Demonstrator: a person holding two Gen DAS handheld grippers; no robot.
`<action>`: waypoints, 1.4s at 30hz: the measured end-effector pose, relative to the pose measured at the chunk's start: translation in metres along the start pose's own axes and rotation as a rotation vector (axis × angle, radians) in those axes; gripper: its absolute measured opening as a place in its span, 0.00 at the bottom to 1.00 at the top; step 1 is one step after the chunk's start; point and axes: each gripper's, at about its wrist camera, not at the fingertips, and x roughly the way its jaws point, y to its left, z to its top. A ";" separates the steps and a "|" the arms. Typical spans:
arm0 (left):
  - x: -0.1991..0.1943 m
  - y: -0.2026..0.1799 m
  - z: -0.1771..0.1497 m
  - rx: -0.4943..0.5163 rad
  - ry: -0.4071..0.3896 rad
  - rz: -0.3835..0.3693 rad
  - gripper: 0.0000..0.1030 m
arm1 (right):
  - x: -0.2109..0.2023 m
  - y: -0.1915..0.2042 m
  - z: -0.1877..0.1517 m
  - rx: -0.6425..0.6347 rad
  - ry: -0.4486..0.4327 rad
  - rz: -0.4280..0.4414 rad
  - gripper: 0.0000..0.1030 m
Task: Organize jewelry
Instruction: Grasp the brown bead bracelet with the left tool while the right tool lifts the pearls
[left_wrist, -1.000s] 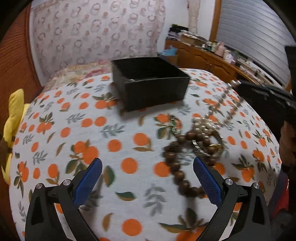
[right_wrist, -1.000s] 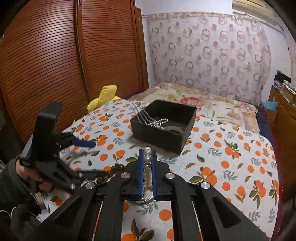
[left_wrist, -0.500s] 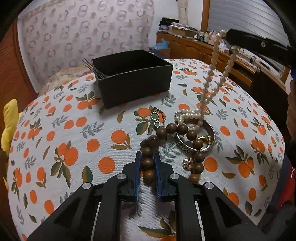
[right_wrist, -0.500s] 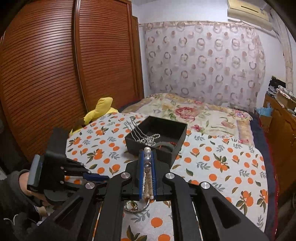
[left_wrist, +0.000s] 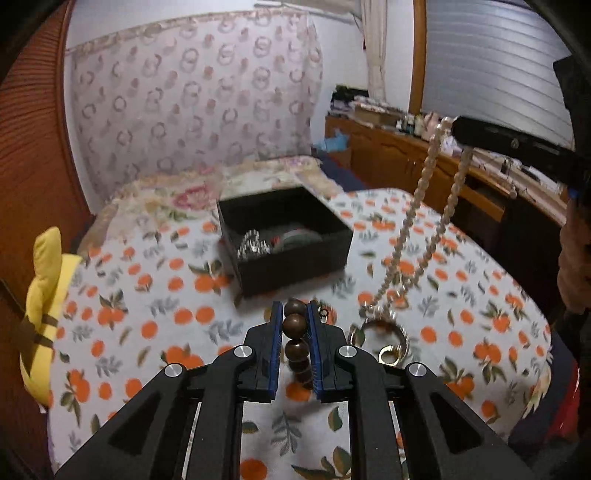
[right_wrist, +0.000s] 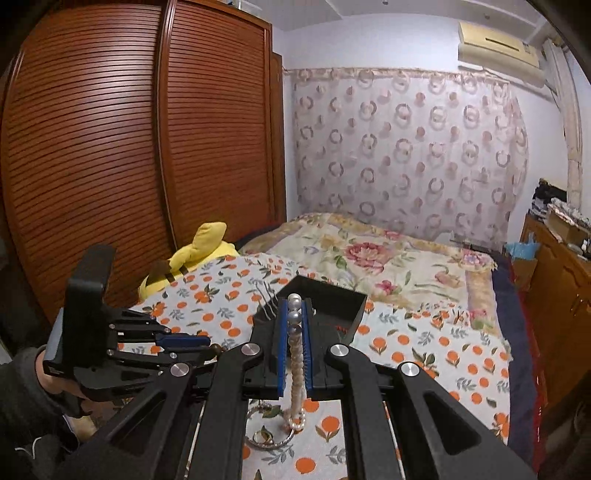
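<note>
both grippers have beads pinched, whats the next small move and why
Probably raise the right gripper a little more. Its pearl necklace hangs with its lower end still down among the bangles on the cloth, short of the black box.

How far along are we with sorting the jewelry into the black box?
Done: the black box already holds a silver chain and a few other pieces. In hand: the left tongs grip the brown bead bracelet, and the right tongs lift the pearl necklace, both clear of the box. Left: a bangle and small pieces on the orange-print cloth.
</note>
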 end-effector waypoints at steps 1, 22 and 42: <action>-0.003 0.000 0.004 0.001 -0.011 0.002 0.12 | -0.001 0.000 0.004 -0.005 -0.006 -0.002 0.08; -0.014 0.012 0.076 0.013 -0.121 0.027 0.12 | 0.022 -0.005 0.058 -0.056 -0.055 0.025 0.08; 0.064 0.044 0.123 -0.026 -0.072 0.012 0.12 | 0.100 -0.056 0.101 -0.028 -0.046 0.066 0.08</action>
